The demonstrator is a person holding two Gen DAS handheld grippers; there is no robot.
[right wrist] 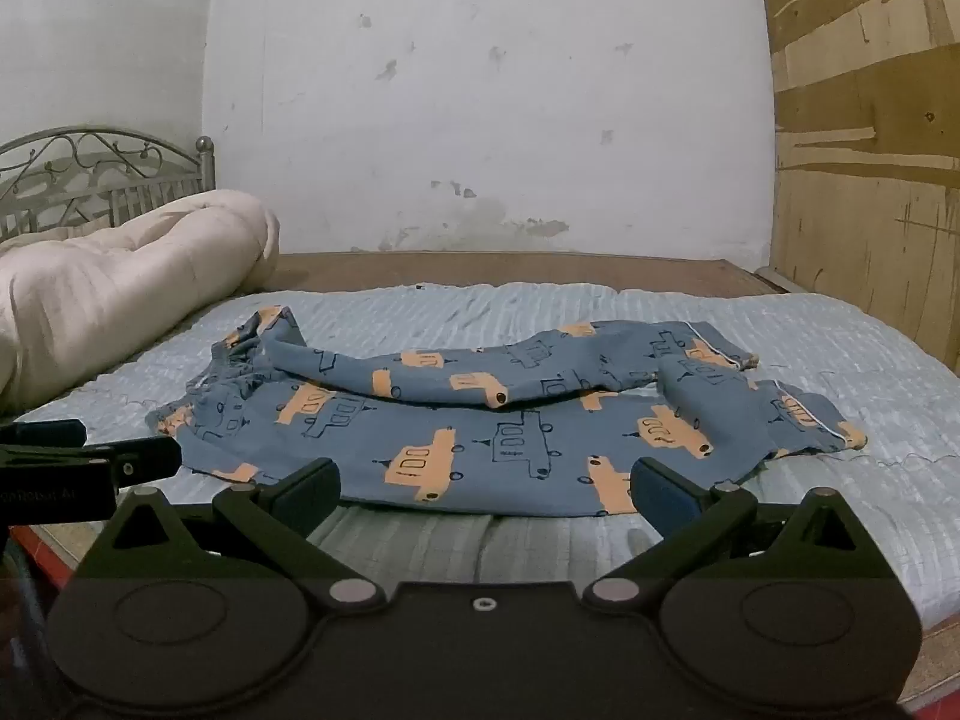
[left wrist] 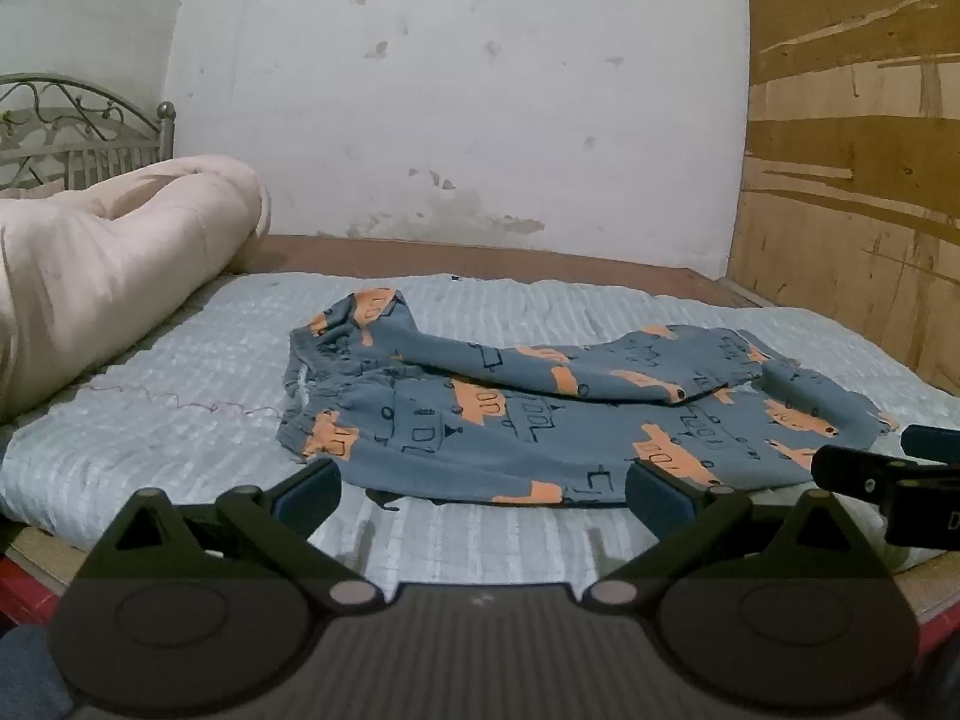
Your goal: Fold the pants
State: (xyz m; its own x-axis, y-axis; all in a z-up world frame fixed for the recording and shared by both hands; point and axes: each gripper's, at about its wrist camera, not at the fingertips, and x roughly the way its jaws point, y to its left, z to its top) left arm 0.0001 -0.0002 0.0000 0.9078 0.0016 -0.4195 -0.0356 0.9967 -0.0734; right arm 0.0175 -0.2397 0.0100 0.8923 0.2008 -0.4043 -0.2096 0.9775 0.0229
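Blue-grey pants (left wrist: 540, 420) with an orange vehicle print lie on the bed, waistband to the left, legs running right; the far leg is rumpled and partly overlaps the near one. They also show in the right wrist view (right wrist: 480, 432). My left gripper (left wrist: 483, 489) is open and empty, just in front of the pants' near edge. My right gripper (right wrist: 483, 489) is open and empty, at the near edge toward the leg ends. The right gripper's tip (left wrist: 870, 471) shows at the right of the left wrist view; the left gripper's tip (right wrist: 120, 459) shows at the left of the right wrist view.
A light blue quilted cover (left wrist: 150, 420) lies over the bed. A rolled pink comforter (left wrist: 108, 258) lies at the left, before a metal headboard (left wrist: 78, 132). A white wall (left wrist: 450, 90) stands behind and a plywood panel (left wrist: 858, 180) at the right. The bed's front edge (left wrist: 36, 552) is close.
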